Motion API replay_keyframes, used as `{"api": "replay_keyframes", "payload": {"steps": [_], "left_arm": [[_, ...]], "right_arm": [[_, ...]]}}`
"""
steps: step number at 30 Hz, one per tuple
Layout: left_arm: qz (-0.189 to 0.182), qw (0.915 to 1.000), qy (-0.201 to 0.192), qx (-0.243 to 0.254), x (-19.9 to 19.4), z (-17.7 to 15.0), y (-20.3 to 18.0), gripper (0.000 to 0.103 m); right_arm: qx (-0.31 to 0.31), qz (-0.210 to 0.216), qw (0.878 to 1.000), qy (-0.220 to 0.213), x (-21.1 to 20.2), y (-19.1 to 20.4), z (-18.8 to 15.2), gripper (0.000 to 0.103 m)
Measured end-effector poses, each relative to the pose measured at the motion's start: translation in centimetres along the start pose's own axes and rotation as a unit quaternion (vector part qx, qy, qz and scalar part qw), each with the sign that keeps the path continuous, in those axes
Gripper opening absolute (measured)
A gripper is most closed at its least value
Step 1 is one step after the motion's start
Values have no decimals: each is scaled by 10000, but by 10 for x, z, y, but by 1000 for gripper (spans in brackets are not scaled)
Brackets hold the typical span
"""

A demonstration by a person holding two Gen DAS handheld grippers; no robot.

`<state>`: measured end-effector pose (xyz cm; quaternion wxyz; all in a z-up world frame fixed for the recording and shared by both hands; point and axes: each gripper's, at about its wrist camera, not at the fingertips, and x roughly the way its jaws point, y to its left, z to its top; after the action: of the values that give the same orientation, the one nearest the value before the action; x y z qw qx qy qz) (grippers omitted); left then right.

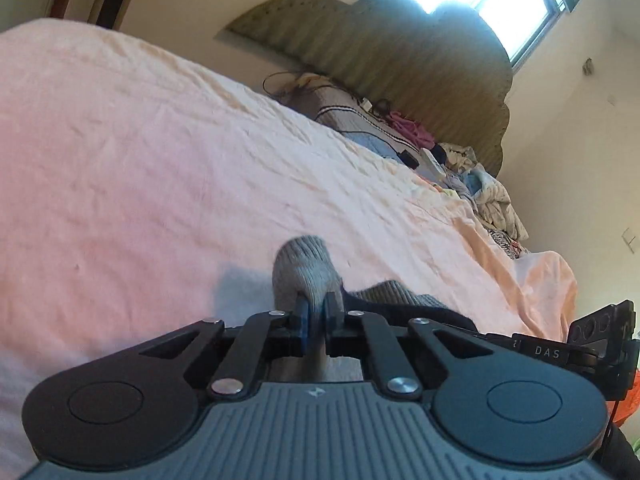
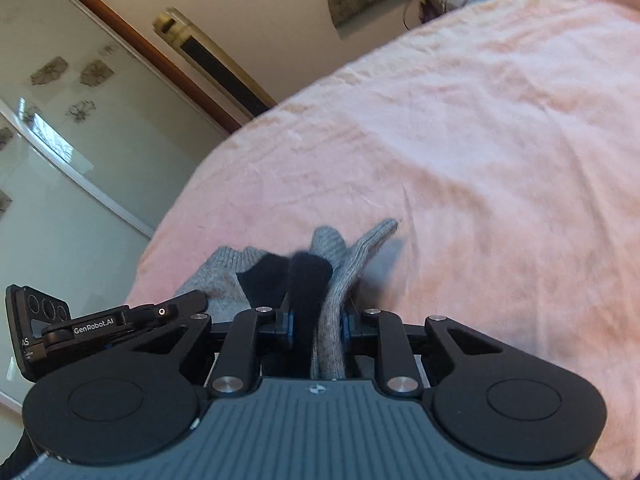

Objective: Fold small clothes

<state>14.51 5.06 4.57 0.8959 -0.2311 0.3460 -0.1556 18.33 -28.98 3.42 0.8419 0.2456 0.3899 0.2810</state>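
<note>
Grey sock [image 2: 336, 300] between right hand-held gripper [image 2: 318, 326] fingers

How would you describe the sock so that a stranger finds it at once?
Look at the pink blanket covering the bed. At its near edge lies the sock, grey knit with dark patches, pinched by both grippers; the other clothes are piled far away.

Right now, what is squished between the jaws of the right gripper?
The right wrist view shows knitted cloth there: the right gripper pinches a grey sock with a dark navy part beside it, bunched together over the pink blanket.
</note>
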Motion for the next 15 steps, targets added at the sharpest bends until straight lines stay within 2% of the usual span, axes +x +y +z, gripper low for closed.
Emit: {"api": "replay_keyframes", "payload": {"steps": [2, 3, 4, 5, 6, 7, 8, 9, 10, 11, 13, 14, 15], "left_arm": [[168, 9999, -23, 26, 1, 5, 0, 7], [185, 9998, -9, -3, -2, 3, 1, 7], [121, 9999, 71, -72, -7, -1, 2, 8], [24, 9997, 215, -93, -13, -8, 6, 10], [-32, 9994, 334, -61, -22, -19, 9, 17], [-30, 9993, 371, -22, -31, -31, 11, 34], [18, 9993, 376, -40, -41, -45, 14, 49], [36, 9990, 427, -126, -53, -60, 19, 78], [-44, 9985, 507, -222, -63, -77, 24, 83], [-176, 9968, 702, -341, -69, -92, 27, 83], [-426, 9959, 695, -401, -85, -119, 26, 82], [-526, 9951, 729, -416, -91, -128, 23, 82], [-554, 9945, 794, -401, -94, -134, 19, 67]], "right_arm": [[88, -266, 9996, -62, 5, -6, 4, 28], [216, -331, 9991, 119, 9, -9, 2, 30], [287, -349, 9985, 307, 10, -10, -1, 38], [286, -302, 9979, 489, 9, -10, -7, 53], [244, -216, 9981, 522, 2, -8, -13, 61], [232, -79, 9985, 484, -13, -6, -24, 75], [280, 19, 9986, 457, -26, -5, -33, 84], [355, 149, 9982, 468, -41, -5, -44, 86], [430, 253, 9971, 573, -50, -5, -55, 87], [482, 316, 9957, 720, -58, -4, -68, 86], [528, 383, 9931, 974, -69, -2, -95, 83], [484, 523, 9924, 1001, -74, 0, -110, 73], [357, 545, 9922, 1059, -77, 4, -121, 64]]}}
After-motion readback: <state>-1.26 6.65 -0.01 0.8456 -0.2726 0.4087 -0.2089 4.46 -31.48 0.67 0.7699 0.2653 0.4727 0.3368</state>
